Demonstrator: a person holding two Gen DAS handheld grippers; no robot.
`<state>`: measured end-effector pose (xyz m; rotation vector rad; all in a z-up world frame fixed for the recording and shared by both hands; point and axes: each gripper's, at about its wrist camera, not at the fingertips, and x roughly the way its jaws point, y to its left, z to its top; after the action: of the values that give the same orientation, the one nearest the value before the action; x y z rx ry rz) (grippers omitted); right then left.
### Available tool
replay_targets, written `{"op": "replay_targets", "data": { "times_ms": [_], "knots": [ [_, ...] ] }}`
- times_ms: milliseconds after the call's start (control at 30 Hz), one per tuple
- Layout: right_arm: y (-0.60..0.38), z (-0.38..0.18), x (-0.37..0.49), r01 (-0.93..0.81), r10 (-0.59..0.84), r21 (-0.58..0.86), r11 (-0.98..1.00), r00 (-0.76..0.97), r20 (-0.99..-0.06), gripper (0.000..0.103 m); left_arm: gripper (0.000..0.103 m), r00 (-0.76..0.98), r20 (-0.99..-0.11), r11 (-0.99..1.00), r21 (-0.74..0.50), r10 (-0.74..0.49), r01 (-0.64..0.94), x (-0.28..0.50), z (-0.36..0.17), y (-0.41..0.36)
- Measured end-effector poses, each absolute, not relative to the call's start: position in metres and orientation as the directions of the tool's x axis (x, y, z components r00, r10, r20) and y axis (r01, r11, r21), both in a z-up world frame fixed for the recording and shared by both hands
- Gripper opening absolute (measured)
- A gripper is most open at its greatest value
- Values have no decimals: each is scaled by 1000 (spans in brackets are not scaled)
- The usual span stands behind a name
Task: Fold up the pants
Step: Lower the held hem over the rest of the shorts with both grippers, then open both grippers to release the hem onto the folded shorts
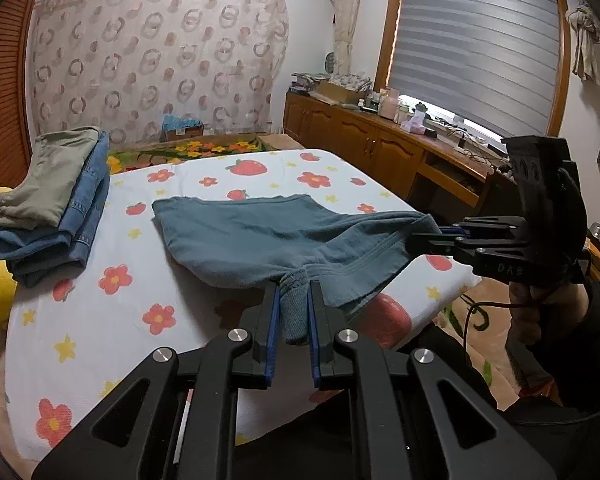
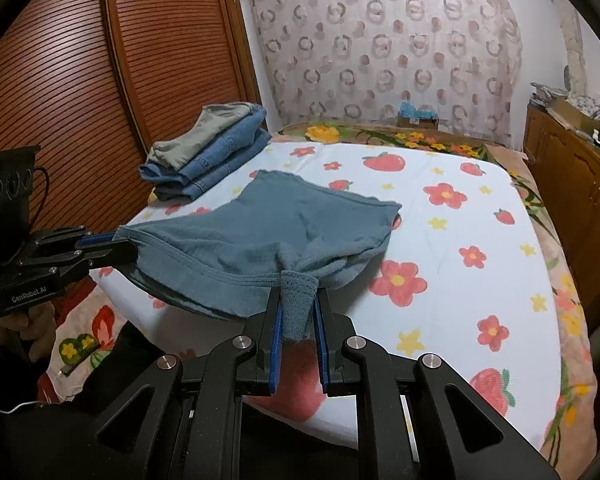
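Teal-blue pants (image 1: 276, 236) lie partly on the bed, with the near end lifted. My left gripper (image 1: 294, 292) is shut on a bunched ribbed edge of the pants. My right gripper (image 1: 418, 236) comes in from the right and is shut on another corner of the same edge. In the right wrist view the pants (image 2: 268, 232) stretch between my right gripper (image 2: 298, 296), shut on the ribbed edge, and my left gripper (image 2: 118, 246) at the left. The far end rests flat on the sheet.
A stack of folded jeans and a khaki garment (image 1: 56, 208) sits at the bed's far left, also in the right wrist view (image 2: 212, 148). The bed has a flower-and-strawberry sheet (image 1: 112, 320). A wooden cabinet (image 1: 380, 140) runs along the right. A wardrobe (image 2: 120, 80) stands left.
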<state>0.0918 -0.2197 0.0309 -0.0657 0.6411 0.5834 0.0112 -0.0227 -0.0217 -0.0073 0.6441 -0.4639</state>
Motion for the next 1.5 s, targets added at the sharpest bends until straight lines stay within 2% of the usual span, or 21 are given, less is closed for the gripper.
{"op": "replay_targets", "data": {
  "times_ms": [400, 600, 967, 1200, 1500],
  "knots": [
    [-226, 36, 71, -555, 506, 91, 827, 662, -553, 14, 14, 722, -547, 896, -142, -425, 420, 0, -8, -18],
    [-232, 32, 69, -557, 510, 97, 825, 659, -553, 14, 14, 710, -569, 900, -143, -415, 412, 5, -14, -19],
    [-221, 20, 102, -553, 494, 101, 827, 629, -601, 14, 14, 680, -614, 907, -160, -401, 390, 32, -34, -18],
    [-202, 37, 139, -552, 469, 37, 833, 669, -576, 14, 14, 725, -578, 920, -134, -374, 368, 70, -13, -14],
    [-188, 13, 188, -527, 448, 63, 848, 646, -618, 14, 14, 712, -615, 936, -140, -338, 324, 114, -33, -13]
  ]
}}
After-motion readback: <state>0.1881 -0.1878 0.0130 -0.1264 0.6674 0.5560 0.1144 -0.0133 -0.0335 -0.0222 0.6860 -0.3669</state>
